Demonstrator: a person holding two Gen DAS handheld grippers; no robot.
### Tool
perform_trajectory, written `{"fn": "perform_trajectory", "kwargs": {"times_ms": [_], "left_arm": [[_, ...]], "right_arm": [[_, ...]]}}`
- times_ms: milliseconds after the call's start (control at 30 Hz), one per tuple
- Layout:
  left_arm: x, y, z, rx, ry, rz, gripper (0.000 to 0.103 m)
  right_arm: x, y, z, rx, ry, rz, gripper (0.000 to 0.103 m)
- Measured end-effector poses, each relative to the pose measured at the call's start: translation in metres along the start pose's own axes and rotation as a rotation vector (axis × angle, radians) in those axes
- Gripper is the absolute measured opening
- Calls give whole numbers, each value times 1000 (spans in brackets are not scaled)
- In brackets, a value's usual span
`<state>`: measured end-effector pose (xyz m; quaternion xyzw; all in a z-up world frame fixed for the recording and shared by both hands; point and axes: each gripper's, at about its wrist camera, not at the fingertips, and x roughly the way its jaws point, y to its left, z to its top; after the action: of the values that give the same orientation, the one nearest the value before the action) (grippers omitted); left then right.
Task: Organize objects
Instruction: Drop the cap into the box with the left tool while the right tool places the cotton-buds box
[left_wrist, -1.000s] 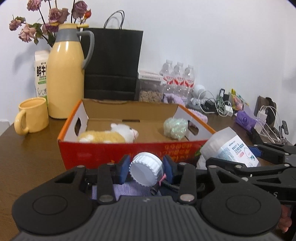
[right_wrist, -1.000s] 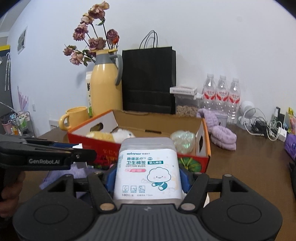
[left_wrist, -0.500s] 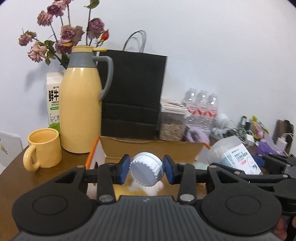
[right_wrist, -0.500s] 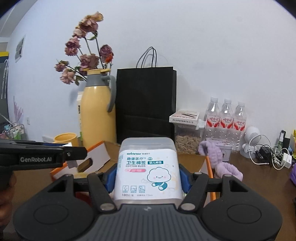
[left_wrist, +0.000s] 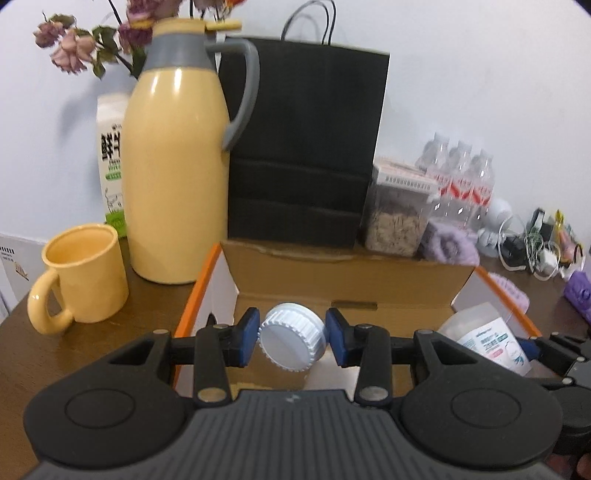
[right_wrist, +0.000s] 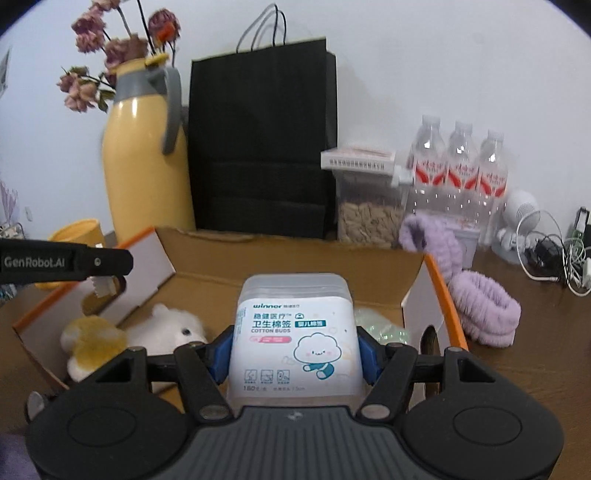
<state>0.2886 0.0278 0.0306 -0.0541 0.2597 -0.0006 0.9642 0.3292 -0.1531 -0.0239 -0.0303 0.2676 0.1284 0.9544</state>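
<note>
Your left gripper clamps a white ribbed cap above the open cardboard box. Your right gripper grasps a cotton buds box over the same carton, near a plush toy lying inside.

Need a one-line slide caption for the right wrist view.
Right gripper holds a clear plastic cotton-bud box above an open orange-edged cardboard box containing a white-and-yellow plush toy.

Left claw gripping white-capped bottle, above cardboard box
</note>
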Motion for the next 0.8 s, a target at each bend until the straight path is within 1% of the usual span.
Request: {"fn": "perform_trajectory", "kwargs": {"times_ms": [133,233,300,333,367,400,433,467,633,800], "left_arm": [[10,1,-6,11,36,4,41],[11,1,-10,15,38,-2,42],[11,1,-11,19,36,-5,56],[10,1,-11,20,33,-8,77],[10,0,-11,21,27,-6,101],[8,-1,-12,22,12,2,103],[7,-2,-11,24,0,12,103],[7,-3,-11,25,3,20,103],[6,-2,-9,8,7,27,103],[-7,-1,-4,-1,-29,14,103]], "right_arm": [[5,-1,-4,2,31,-6,64],[7,-2,-6,8,45,-12,65],[6,-3,-7,12,45,-20,72],[5,-3,-7,11,41,-20,81],[4,-3,-7,10,38,-8,86],[2,-1,-6,8,37,1,89],[1,0,-6,3,35,3,96],[0,1,-6,-1,30,1,101],[-6,3,-4,-3,18,9,102],[-22,3,2,-3,-20,15,103]]}}
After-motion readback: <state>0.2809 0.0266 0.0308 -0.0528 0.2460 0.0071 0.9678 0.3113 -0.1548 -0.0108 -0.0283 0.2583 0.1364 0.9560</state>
